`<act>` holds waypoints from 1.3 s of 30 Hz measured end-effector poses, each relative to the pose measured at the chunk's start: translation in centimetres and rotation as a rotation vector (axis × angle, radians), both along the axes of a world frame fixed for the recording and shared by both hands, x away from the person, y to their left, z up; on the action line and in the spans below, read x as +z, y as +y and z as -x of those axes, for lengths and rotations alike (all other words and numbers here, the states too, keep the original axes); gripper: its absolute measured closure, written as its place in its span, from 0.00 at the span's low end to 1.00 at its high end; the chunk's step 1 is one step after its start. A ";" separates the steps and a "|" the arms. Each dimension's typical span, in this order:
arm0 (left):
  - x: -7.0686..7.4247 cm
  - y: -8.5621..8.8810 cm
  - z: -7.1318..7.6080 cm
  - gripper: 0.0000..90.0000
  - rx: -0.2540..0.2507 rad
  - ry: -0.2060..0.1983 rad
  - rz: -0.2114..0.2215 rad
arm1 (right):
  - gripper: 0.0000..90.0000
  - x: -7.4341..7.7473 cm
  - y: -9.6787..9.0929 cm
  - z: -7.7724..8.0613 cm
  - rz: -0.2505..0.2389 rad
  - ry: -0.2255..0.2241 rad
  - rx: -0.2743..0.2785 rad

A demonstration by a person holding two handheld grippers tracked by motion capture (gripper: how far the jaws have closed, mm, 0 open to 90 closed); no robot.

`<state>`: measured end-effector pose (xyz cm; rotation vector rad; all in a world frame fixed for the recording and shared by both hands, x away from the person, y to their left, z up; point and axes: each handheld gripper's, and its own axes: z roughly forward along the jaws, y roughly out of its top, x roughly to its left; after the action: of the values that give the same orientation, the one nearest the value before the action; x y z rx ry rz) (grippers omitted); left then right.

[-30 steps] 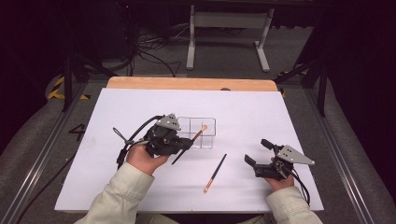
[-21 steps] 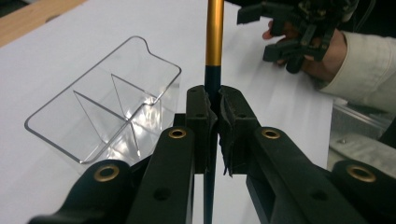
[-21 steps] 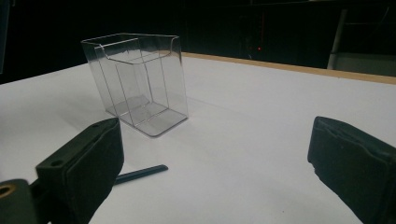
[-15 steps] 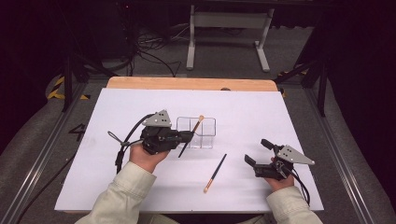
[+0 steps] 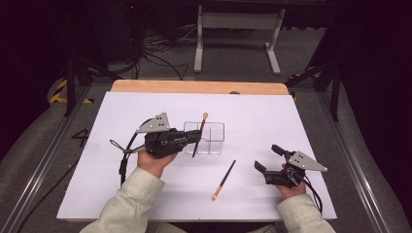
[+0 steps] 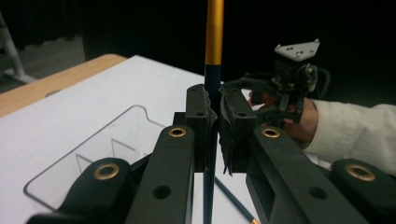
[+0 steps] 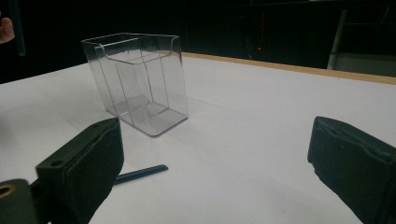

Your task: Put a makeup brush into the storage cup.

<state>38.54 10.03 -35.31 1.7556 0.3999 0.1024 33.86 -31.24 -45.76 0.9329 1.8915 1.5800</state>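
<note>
My left gripper (image 5: 197, 137) is shut on a dark pencil (image 5: 200, 133) with an orange-yellow top end, held almost upright beside the clear divided holder (image 5: 211, 141). In the left gripper view the pads clamp the pencil (image 6: 214, 32) at mid-shaft, with the holder (image 6: 93, 144) to their left; the pencil's lower end is hidden. A second dark pencil (image 5: 223, 180) with an orange tip lies flat on the white table. My right gripper (image 5: 266, 157) rests open at the front right. Nothing sits between its jaws (image 7: 219, 158), which face the holder (image 7: 140, 79).
The white table sheet (image 5: 301, 121) has a wooden edge (image 5: 194, 86) at the far side. A grey metal stand (image 5: 238, 29) and cables lie on the floor beyond it. The loose pencil (image 7: 140, 173) lies between my right gripper and the holder.
The left gripper has shifted slightly and swung its pencil more upright, so the orange end now rises over the holder. The right gripper and the loose pencil have stayed put.
</note>
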 end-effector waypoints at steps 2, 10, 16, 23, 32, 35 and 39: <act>-0.1 0.1 -0.1 0.92 -0.001 -0.024 0.030 | 0.04 0.0 0.0 0.0 0.000 0.000 0.000; -0.3 0.1 -0.4 0.92 -0.003 -0.094 0.086 | 0.04 0.0 0.0 0.0 0.000 -0.003 -0.001; -0.5 -0.4 -0.6 0.92 0.025 -0.142 0.081 | 0.04 0.0 0.0 0.0 0.002 -0.004 0.000; -0.6 -0.7 -1.1 0.92 0.021 -0.149 0.124 | 0.04 0.0 0.0 0.0 0.001 -0.004 0.000; -0.8 -1.2 -2.1 0.92 0.029 -0.113 0.140 | 0.04 0.0 0.0 0.0 0.000 0.000 -0.001; -0.8 -1.6 -2.3 0.92 0.046 -0.118 0.137 | 0.04 0.0 0.0 0.0 -0.001 0.001 -0.001; -1.0 -1.9 -2.7 0.92 0.051 -0.109 0.141 | 0.04 0.0 0.0 0.0 -0.001 0.000 0.000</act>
<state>41.22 8.11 -36.29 1.5937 0.3638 0.2015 33.86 -31.25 -45.76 0.9333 1.8915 1.5810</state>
